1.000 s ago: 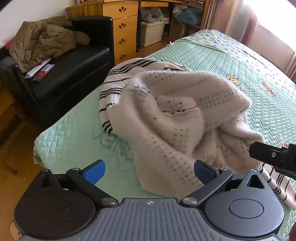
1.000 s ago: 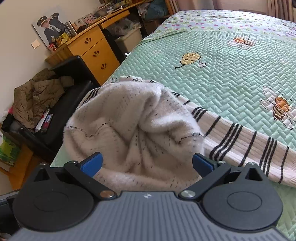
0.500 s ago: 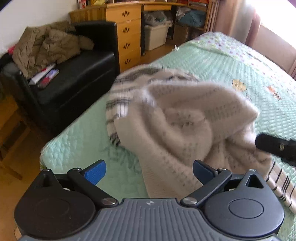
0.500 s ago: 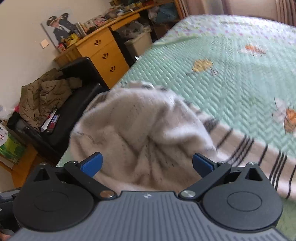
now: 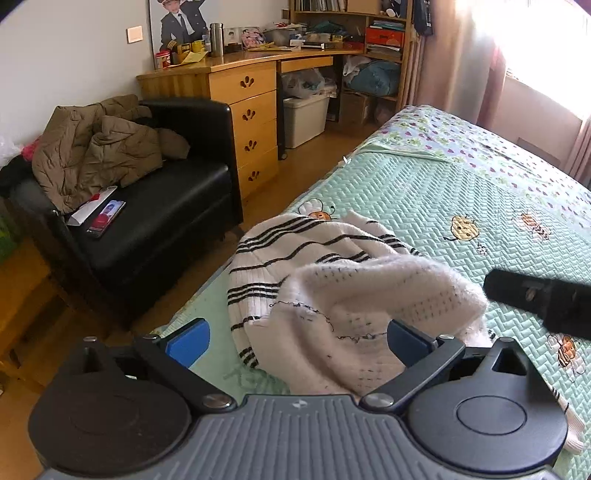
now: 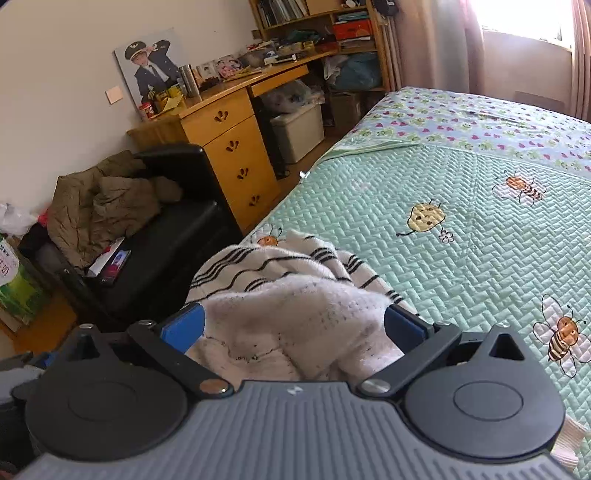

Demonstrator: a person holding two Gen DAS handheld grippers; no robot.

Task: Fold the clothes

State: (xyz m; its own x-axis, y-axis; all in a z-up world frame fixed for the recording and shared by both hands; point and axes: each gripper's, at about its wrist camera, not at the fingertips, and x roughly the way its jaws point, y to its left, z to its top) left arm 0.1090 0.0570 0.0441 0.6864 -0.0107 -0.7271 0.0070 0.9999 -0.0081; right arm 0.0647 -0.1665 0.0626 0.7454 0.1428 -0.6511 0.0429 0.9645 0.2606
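Sweater (image 5: 332,295), 1, bunched on bed (image 5: 424,192) btwn 2 wide-spread tools (image 5: 297,338) (image 6: 291,325), prob. ungripped.

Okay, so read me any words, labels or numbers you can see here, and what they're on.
Nothing reads clearly.
Green box: red characters, cut off at the edge.
Bedspread: dark lettering, mostly under the sweater.
Desk tins and book spines: too small.

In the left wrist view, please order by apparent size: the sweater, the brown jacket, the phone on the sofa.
1. sweater, though it is nearest the camera, which enlarges it
2. brown jacket
3. phone
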